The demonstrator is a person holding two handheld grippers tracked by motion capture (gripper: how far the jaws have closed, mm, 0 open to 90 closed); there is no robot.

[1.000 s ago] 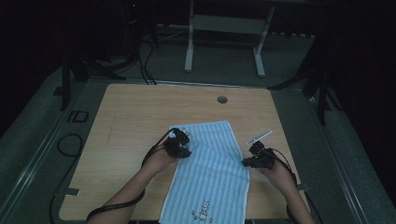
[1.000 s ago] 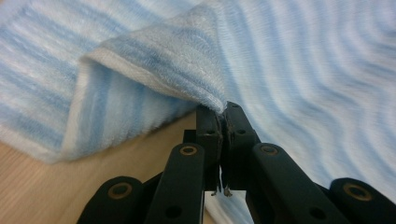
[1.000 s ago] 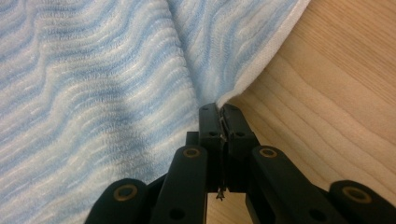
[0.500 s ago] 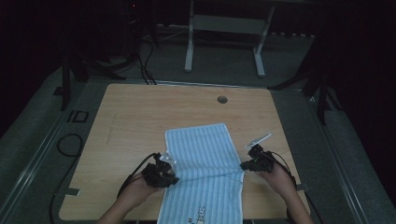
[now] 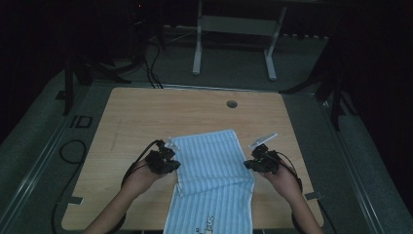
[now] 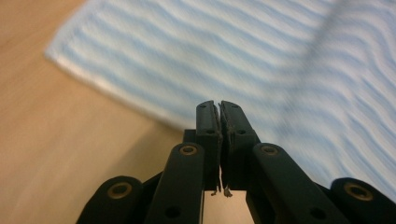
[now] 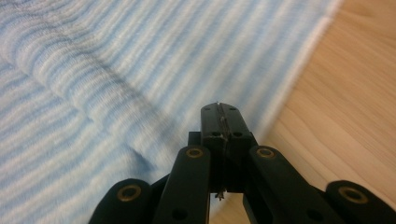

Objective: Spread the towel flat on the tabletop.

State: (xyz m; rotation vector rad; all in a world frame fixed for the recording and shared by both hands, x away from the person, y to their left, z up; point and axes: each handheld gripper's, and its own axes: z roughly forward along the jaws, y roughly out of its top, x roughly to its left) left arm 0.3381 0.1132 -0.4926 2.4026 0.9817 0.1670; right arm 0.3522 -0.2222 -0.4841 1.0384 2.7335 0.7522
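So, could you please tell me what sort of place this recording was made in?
Probably a dim lab or recording room: a bare wooden table with a cable hole, cables on the carpeted floor, and a white metal stand behind.

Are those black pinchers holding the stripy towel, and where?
It looks so. The left gripper is shut at the towel's left edge and the right gripper at its right edge, about halfway along; the pinch itself cannot be seen clearly.

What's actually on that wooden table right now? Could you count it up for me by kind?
Striped blue-and-white towel: 1
Hand-held grippers: 2, the left gripper at the towel's left edge and the right gripper at its right edge, both with jaws shut
Total: 3 things on the wooden table
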